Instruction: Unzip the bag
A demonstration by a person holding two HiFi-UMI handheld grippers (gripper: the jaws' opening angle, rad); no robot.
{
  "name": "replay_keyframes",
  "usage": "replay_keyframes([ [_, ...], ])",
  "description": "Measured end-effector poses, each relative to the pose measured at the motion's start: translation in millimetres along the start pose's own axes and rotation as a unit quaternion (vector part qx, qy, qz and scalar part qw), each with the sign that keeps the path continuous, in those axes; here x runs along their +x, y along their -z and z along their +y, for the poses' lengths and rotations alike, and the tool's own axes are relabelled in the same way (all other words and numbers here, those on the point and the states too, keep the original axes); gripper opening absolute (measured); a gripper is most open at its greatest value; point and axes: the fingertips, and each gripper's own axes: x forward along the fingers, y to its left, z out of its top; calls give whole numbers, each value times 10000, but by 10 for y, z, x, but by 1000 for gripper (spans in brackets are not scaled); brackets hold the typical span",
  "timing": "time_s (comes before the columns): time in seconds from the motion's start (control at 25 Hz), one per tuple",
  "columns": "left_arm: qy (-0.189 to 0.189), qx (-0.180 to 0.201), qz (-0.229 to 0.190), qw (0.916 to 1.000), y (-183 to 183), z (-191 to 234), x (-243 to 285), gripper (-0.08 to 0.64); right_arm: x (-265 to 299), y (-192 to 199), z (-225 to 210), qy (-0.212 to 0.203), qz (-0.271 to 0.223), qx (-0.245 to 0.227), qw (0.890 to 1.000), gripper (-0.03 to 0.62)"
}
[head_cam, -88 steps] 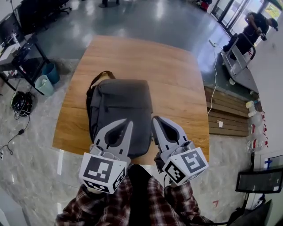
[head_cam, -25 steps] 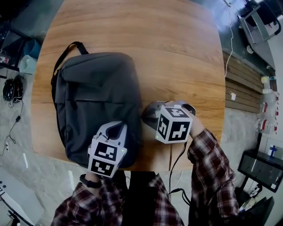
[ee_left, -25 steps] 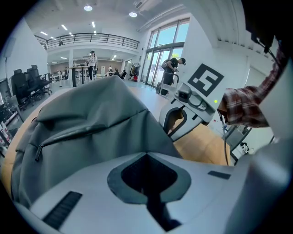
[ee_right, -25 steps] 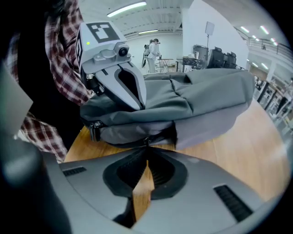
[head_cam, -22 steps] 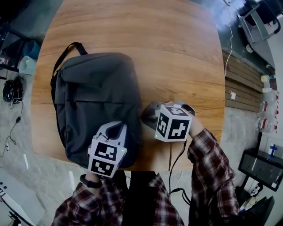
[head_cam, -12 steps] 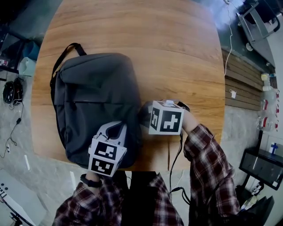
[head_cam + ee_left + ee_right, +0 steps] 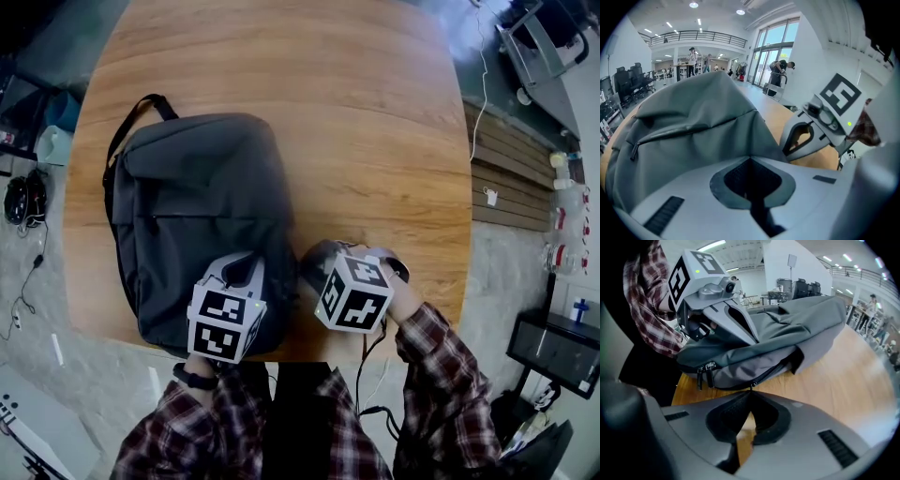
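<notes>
A dark grey backpack (image 7: 197, 216) lies flat on the round wooden table (image 7: 375, 141), its carry loop at the far left. My left gripper (image 7: 248, 261) rests on the bag's near right corner; in the left gripper view its jaws (image 7: 750, 159) are shut with the tips against the grey fabric (image 7: 693, 117). My right gripper (image 7: 306, 262) points at the bag's right side from the table. In the right gripper view its tips (image 7: 751, 390) meet on a small metal zipper pull (image 7: 752, 383) on the side zip. Two black zipper pulls (image 7: 704, 373) hang further left.
The table's near edge runs just under both grippers, with the person's plaid sleeves (image 7: 441, 375) behind it. Bare wood lies to the right of and beyond the bag. Wooden pallets (image 7: 497, 178) and cables sit on the floor at the right, bins (image 7: 52, 141) at the left.
My right gripper has swung lower and closer to the bag's right side, its marker cube turning. The left gripper has stayed on the bag's corner. The bag has not moved.
</notes>
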Motion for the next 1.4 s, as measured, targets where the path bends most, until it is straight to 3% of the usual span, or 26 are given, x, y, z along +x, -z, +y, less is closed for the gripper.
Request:
replay_keyframes([
  [0.36, -44, -471, -158, 9988, -133, 10, 105, 6, -53, 82, 355, 689, -506, 1494, 9851, 11],
  [0.68, -85, -1056, -450, 9934, -443, 75, 340, 6, -28, 119, 997, 509, -877, 2114, 9721, 12],
  [0.8, -69, -1114, -553, 9922, -527, 116, 363, 6, -26, 93, 1046, 717, -906, 2087, 9711, 11],
  [0.92, -27, -682, -671, 9954, -593, 145, 319, 6, -55, 197, 907, 1140, -773, 1869, 9727, 11],
  [1.04, -17, 452, -432, 9980, -555, 129, 260, 6, -121, 303, 715, 1390, -734, 1817, 9707, 12],
  [1.16, -156, 1540, -154, 9878, -441, 82, 216, 6, -189, 384, 478, 1660, -606, 1660, 9702, 11],
  [1.24, -258, 1698, -93, 9851, -357, 87, 173, 6, -208, 412, 338, 1767, -524, 1506, 9713, 11],
  [1.4, -381, 1309, 48, 9906, -193, 137, 76, 6, -196, 418, 52, 1904, -408, 1143, 9742, 12],
])
